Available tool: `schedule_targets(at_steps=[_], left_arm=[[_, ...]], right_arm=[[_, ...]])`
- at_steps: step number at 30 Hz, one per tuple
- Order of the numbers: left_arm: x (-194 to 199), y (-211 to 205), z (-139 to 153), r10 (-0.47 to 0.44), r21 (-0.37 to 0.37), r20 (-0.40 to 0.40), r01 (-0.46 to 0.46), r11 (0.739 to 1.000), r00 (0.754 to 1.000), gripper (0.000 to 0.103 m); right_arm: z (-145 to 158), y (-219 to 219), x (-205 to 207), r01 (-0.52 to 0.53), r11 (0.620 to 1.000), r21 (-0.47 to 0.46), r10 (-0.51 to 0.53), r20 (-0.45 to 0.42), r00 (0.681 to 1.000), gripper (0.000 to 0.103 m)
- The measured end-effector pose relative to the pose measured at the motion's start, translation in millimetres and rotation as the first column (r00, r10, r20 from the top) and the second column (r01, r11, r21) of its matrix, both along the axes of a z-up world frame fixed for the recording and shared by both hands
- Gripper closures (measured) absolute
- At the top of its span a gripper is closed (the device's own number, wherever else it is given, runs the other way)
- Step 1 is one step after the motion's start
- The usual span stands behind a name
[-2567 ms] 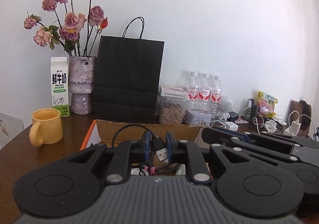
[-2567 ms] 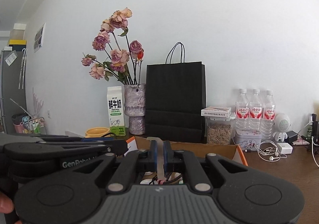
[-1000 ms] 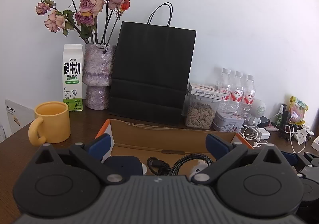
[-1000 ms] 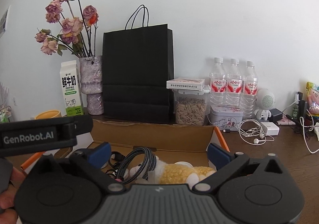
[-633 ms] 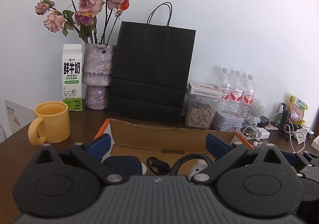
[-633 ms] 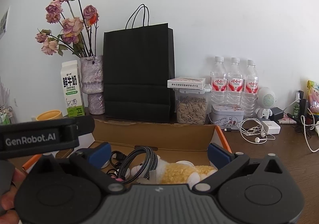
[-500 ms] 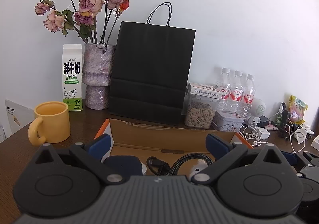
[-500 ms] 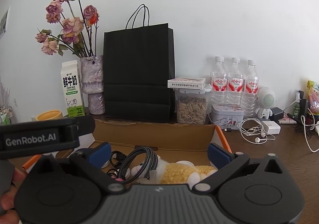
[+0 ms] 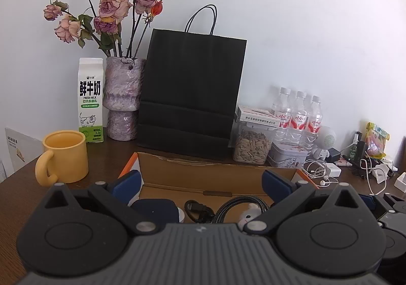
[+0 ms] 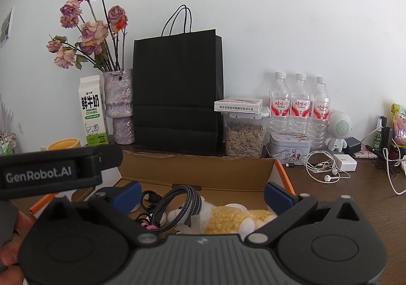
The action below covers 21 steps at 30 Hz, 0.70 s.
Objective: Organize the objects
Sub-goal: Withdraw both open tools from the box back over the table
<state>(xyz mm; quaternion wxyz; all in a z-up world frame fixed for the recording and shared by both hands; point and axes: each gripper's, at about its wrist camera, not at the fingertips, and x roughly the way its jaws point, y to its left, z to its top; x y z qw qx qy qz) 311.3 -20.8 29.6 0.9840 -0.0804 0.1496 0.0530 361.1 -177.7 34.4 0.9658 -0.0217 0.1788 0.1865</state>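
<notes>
A: Both grippers, left gripper (image 9: 201, 182) and right gripper (image 10: 201, 192), spread wide, empty, over open brown cardboard box (image 10: 203, 171) at lower centre.

B: Braided black cable (image 10: 177, 205) and yellow-white plush toy (image 10: 228, 215) inside it. "FRESH MILK" white carton (image 9: 90, 100) left; "GenRobot.AI" lower left.

A cardboard box (image 10: 198, 171) lies open on top; a braided cable (image 10: 177, 205) and plush toy (image 10: 228, 216) fill its floor. A black bag (image 10: 177, 92) blocks behind.

A plain white wall (image 9: 304, 31) (evenly daylit) rises behind a dark wooden bench (image 10: 355, 198); a grey cabinet edge shows at nine o'clock.
</notes>
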Motion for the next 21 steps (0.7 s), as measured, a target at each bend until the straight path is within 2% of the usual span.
schedule_targets(at_steps=[21], left_arm=[[-32,-5,18,-0.002,0.025,0.01,0.002,1.0,1.0,0.0]], right_arm=[[20,-10,-36,-0.017,0.999,-0.033,0.019,0.042,0.999,0.0]])
